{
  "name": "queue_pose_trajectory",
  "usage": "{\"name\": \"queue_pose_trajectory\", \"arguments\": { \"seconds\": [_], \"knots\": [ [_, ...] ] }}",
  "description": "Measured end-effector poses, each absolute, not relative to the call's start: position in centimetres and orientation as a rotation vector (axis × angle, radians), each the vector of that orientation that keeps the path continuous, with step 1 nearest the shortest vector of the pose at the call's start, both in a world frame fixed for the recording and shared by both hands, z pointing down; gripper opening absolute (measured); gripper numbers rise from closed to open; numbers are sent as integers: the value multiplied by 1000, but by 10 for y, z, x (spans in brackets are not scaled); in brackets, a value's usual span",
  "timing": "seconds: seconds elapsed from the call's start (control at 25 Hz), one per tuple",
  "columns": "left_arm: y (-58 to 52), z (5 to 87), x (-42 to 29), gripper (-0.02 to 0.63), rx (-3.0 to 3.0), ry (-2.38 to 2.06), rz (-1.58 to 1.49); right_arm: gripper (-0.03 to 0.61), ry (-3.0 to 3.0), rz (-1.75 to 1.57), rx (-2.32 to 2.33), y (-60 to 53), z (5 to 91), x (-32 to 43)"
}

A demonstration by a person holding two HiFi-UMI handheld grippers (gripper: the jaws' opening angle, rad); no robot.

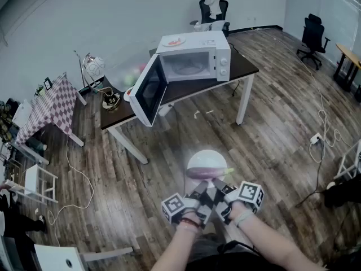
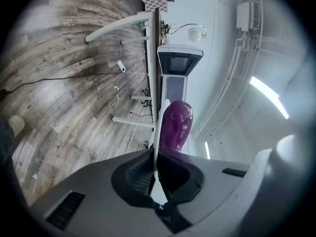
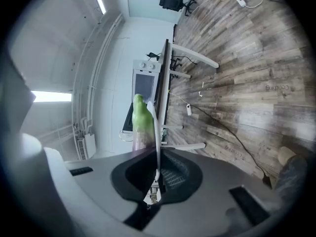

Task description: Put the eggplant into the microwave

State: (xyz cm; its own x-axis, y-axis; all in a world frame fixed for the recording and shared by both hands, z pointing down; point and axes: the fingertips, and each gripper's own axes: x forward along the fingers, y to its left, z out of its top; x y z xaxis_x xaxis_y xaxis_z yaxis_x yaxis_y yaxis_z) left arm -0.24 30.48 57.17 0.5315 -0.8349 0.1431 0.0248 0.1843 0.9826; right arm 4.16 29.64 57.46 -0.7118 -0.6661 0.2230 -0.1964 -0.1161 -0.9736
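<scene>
We carry the purple eggplant [image 1: 204, 173], green stalk to our right, on a round white plate [image 1: 206, 157] over the wooden floor [image 1: 271, 129], well apart from the table. The left gripper [image 2: 155, 169] and right gripper [image 3: 157, 169] each clamp the plate's near rim; two holds keep it level, we judge. The white microwave oven [image 1: 194, 58], toward the dark tabletop's [image 1: 186, 90] right end, has its door [image 1: 149, 92] open and apparently holds only a pale turntable.
</scene>
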Motion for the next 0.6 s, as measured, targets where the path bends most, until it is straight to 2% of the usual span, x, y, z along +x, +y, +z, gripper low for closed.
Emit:
{"name": "queue_pose_trajectory", "arguments": {
  "seconds": [0.6],
  "knots": [
    [258,574,-19,6,1229,-816,-694,15,1795,-1886,-944,250,579,24]
  ]
}}
